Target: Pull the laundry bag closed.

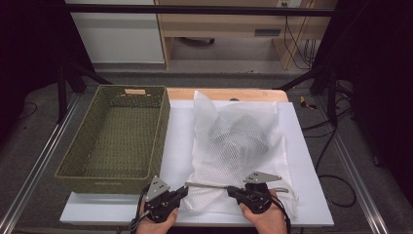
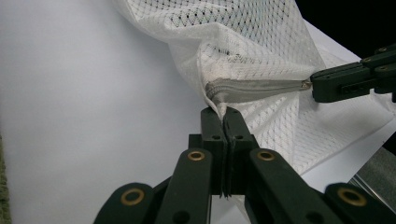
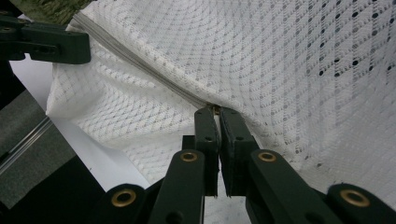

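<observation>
A white mesh laundry bag (image 1: 234, 141) with dark clothes inside lies on the white table top (image 1: 311, 195). Its grey zipper (image 1: 207, 185) runs along the near edge, stretched between my two grippers. My left gripper (image 1: 185, 189) is shut on the bag's fabric at the zipper's left end, and in the left gripper view its jaws (image 2: 223, 114) pinch the mesh just below the zipper (image 2: 257, 88). My right gripper (image 1: 229, 189) is shut on the zipper pull (image 3: 215, 108) at the other end. In the left gripper view the right gripper (image 2: 322, 86) holds the small metal pull.
A deep green woven basket (image 1: 104, 184) stands empty on the left of the table, close beside the bag. The table's near edge runs just under both hands. Black frame bars and cables stand around the table.
</observation>
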{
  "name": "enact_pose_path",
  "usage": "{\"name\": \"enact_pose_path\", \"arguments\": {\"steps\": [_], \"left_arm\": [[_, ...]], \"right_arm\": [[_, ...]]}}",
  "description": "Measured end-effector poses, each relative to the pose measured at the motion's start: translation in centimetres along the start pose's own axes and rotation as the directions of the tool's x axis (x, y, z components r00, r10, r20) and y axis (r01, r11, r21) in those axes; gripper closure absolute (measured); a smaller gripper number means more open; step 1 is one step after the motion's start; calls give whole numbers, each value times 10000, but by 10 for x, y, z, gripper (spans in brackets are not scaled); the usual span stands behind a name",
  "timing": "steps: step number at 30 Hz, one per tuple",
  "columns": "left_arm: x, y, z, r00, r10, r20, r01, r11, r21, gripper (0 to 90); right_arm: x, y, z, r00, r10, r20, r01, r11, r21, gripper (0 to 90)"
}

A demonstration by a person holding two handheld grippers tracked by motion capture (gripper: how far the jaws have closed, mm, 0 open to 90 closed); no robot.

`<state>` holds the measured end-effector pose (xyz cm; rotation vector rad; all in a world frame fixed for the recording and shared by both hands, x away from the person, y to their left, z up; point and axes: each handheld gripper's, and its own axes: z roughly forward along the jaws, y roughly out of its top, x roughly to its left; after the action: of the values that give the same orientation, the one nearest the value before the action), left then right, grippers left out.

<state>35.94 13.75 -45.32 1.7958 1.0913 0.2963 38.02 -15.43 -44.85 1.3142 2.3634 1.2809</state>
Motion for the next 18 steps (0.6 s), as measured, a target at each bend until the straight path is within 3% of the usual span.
{"name": "enact_pose_path", "arguments": {"steps": [18], "left_arm": [[-1,-1,2,9999,27,117,-29,9999,141,892]], "right_arm": [[-11,-2,-9,9999,-83,-96,83,9999,66,870]]}}
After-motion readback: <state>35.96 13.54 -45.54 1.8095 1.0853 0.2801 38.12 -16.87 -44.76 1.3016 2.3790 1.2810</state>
